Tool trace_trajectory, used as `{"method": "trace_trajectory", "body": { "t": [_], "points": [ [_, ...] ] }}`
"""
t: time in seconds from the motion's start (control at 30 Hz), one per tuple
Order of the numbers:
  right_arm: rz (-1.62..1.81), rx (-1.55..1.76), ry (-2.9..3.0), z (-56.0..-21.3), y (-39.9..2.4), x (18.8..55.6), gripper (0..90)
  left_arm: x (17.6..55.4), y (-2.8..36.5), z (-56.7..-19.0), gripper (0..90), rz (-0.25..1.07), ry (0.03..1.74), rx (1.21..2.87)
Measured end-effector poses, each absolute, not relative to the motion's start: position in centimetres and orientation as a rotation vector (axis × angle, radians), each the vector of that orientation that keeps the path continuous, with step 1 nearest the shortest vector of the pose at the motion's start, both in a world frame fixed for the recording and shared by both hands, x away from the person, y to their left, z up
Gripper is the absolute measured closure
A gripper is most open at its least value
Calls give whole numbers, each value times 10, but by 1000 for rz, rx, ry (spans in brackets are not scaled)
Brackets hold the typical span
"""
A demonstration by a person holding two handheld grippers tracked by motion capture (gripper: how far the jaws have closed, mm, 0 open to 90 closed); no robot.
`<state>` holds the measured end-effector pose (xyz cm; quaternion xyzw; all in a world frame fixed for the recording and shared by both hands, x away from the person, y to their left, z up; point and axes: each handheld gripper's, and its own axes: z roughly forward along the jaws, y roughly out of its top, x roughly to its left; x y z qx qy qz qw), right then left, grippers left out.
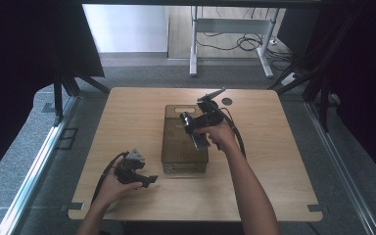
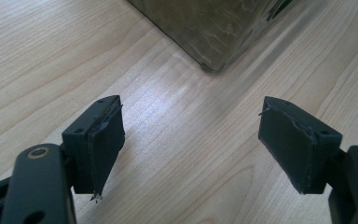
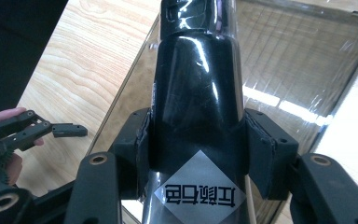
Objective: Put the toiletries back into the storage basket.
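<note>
A glossy black bottle point(image 1: 192, 128) with a silver diamond label lies tilted in my right gripper point(image 1: 199, 129), which is shut on its body above a clear brownish plastic box point(image 1: 177, 157) in the middle of the table. In the right gripper view both pads press the bottle point(image 3: 196, 88) at its sides, my right gripper point(image 3: 196, 151) hanging over the box point(image 3: 303, 60). My left gripper point(image 1: 151, 180) rests open near the table's front left, pointing toward the box. In the left gripper view its jaws point(image 2: 191, 149) stand wide apart over bare wood, the box corner point(image 2: 209, 32) just ahead.
The wooden table point(image 1: 127, 112) has a small dark round mark point(image 1: 227, 101) behind the box. Beyond the far edge stand a white desk frame point(image 1: 230, 29) and floor cables point(image 1: 247, 43). Dark curtains flank both sides.
</note>
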<state>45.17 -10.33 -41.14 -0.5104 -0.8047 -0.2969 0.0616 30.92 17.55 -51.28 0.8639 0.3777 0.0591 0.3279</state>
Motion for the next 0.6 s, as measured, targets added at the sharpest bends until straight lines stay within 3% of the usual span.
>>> {"method": "trace_trajectory", "body": {
  "t": [0.6],
  "points": [
    [-879, -1566, -2415, -424, -81, 456, 463, 309, 175, -513, 229, 149, 991, 2257]
  ]
}}
